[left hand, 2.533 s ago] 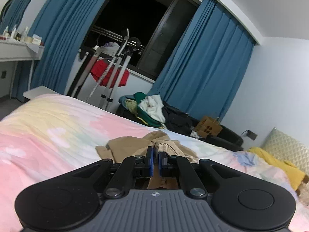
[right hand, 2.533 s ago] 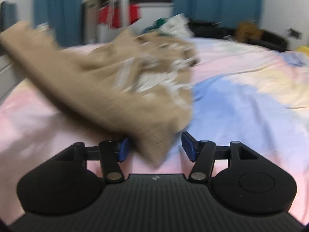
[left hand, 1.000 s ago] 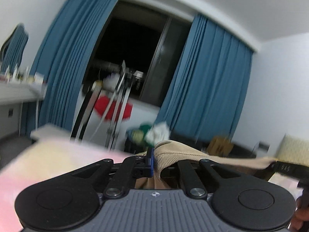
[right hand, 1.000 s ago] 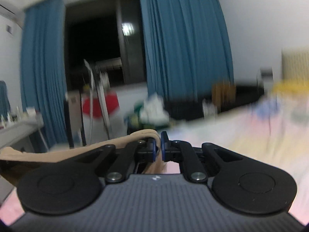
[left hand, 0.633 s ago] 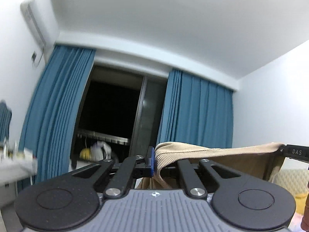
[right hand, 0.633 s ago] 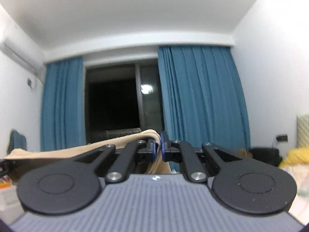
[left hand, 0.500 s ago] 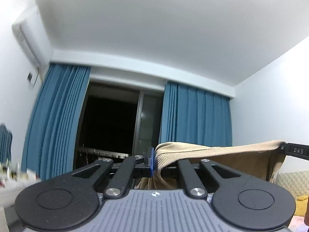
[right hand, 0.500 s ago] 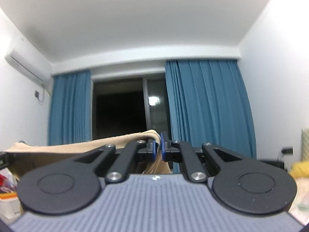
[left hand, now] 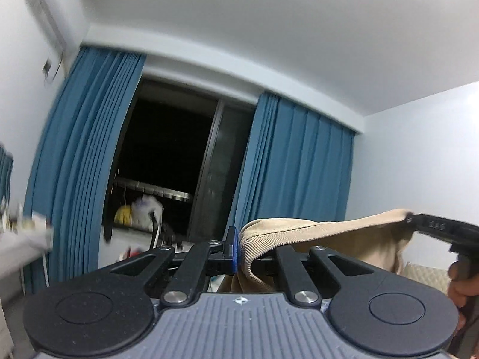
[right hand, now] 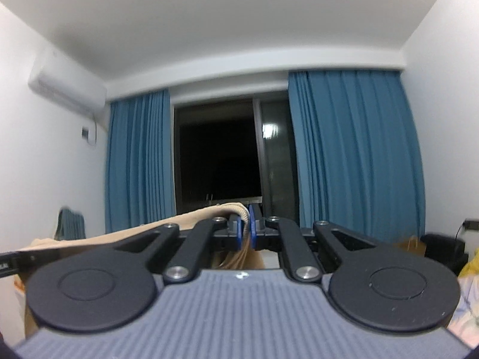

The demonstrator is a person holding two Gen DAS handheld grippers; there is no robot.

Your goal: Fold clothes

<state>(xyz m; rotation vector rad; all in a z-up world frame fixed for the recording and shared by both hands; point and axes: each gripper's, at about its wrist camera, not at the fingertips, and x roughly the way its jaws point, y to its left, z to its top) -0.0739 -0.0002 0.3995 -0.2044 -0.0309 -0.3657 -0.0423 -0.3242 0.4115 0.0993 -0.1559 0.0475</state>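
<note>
A tan garment [left hand: 323, 233] with a ribbed hem is held up in the air, stretched between my two grippers. My left gripper [left hand: 239, 246] is shut on its ribbed edge. In the left wrist view the cloth runs right to my right gripper [left hand: 419, 218] at the frame's right edge. In the right wrist view my right gripper [right hand: 245, 229] is shut on the ribbed edge of the garment [right hand: 191, 218], which runs left to the other gripper [right hand: 18, 258]. Both cameras point upward toward the ceiling; the hanging part of the garment is hidden.
Blue curtains [right hand: 353, 155] frame a dark window [right hand: 215, 155] ahead. An air conditioner [right hand: 66, 85] sits high on the left wall. A dresser edge [left hand: 21, 233] shows at left. A corner of the pastel bed [right hand: 467, 296] shows at lower right.
Both grippers lifted the tan garment off the bed and high into the air, spread between them. In the last half second the views tilted slightly back down.
</note>
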